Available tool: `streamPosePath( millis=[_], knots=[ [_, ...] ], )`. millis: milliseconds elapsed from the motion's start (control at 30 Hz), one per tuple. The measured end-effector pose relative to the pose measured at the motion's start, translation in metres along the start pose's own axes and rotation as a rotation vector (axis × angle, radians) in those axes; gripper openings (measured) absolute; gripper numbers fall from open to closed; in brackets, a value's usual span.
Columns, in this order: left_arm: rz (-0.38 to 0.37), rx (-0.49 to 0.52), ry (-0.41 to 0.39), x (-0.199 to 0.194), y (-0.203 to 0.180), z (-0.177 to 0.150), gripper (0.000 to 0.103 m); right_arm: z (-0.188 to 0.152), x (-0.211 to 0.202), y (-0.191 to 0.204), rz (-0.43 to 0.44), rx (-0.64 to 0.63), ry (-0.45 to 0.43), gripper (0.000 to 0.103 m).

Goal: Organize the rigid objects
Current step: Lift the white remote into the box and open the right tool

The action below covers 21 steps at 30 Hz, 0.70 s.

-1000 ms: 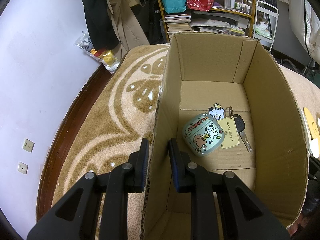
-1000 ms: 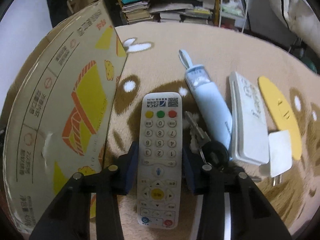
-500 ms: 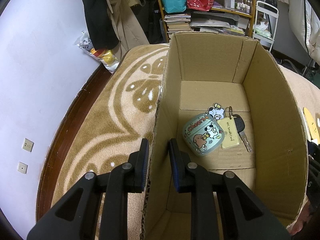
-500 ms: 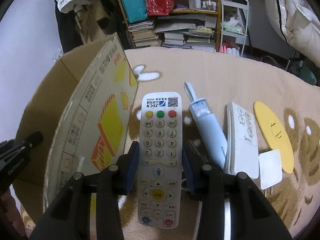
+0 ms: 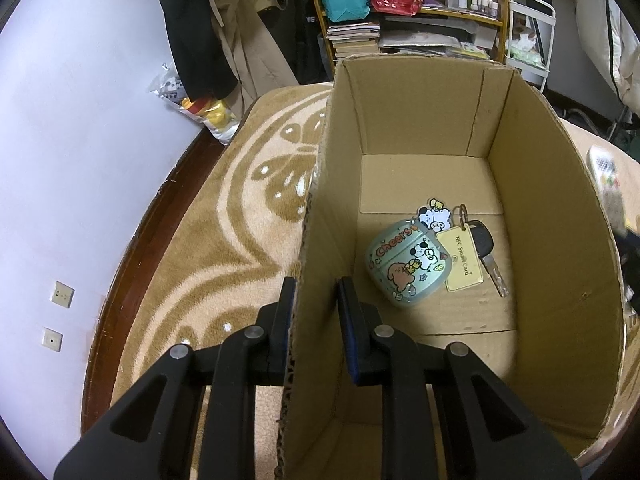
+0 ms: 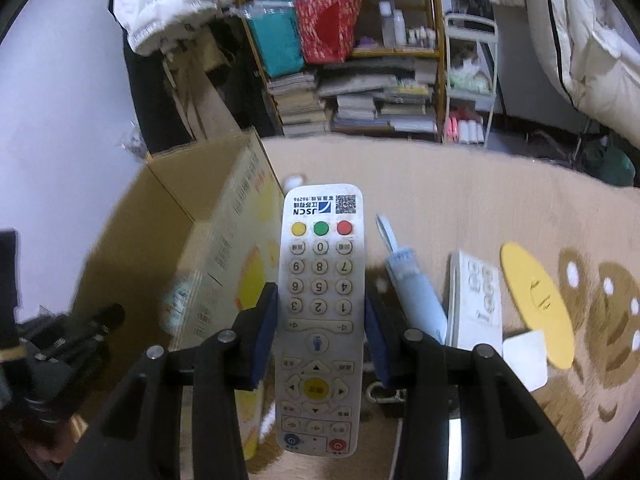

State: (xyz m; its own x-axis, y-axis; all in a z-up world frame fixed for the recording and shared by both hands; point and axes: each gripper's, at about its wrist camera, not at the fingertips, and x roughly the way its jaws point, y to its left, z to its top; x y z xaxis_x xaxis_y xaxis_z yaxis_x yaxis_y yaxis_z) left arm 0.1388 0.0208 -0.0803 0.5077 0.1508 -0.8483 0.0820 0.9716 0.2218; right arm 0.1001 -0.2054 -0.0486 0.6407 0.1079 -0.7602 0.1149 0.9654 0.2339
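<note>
My left gripper [image 5: 314, 300] is shut on the left wall of an open cardboard box [image 5: 560, 240], one finger outside and one inside. On the box floor lie a pale green cartoon case [image 5: 408, 266] and a key with a yellow card tag [image 5: 460, 258]. My right gripper [image 6: 320, 312] is shut on a white remote control [image 6: 320, 280], held lengthwise above the carpet, to the right of the box [image 6: 224, 264]. The remote's far end [image 5: 604, 172] shows past the box's right wall in the left wrist view.
On the beige patterned carpet [image 6: 460, 200] right of the remote lie a pale blue tube-shaped item [image 6: 416, 292], a white flat device [image 6: 476, 296], a yellow oval disc [image 6: 536, 300] and a small white square [image 6: 524, 356]. Crowded shelves [image 6: 360, 80] stand behind; a wall [image 5: 80, 140] is left.
The right gripper has lifted the remote off the carpet and tilted upward, so the items on the carpet sit lower in view. The left gripper has kept still on the box wall.
</note>
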Motion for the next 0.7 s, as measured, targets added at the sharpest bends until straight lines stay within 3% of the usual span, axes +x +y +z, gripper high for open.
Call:
streamPosePath(
  millis=[467, 700],
  knots=[
    [-0.027, -0.035, 0.015, 0.004, 0.007, 0.002, 0.018, 0.03, -0.053, 0.042, 0.097, -0.042, -0.181, 0.044],
    [-0.036, -0.037, 0.018, 0.004, 0.007, 0.003, 0.018, 0.033, -0.059, 0.061, 0.154, -0.064, -0.214, 0.044]
  ],
)
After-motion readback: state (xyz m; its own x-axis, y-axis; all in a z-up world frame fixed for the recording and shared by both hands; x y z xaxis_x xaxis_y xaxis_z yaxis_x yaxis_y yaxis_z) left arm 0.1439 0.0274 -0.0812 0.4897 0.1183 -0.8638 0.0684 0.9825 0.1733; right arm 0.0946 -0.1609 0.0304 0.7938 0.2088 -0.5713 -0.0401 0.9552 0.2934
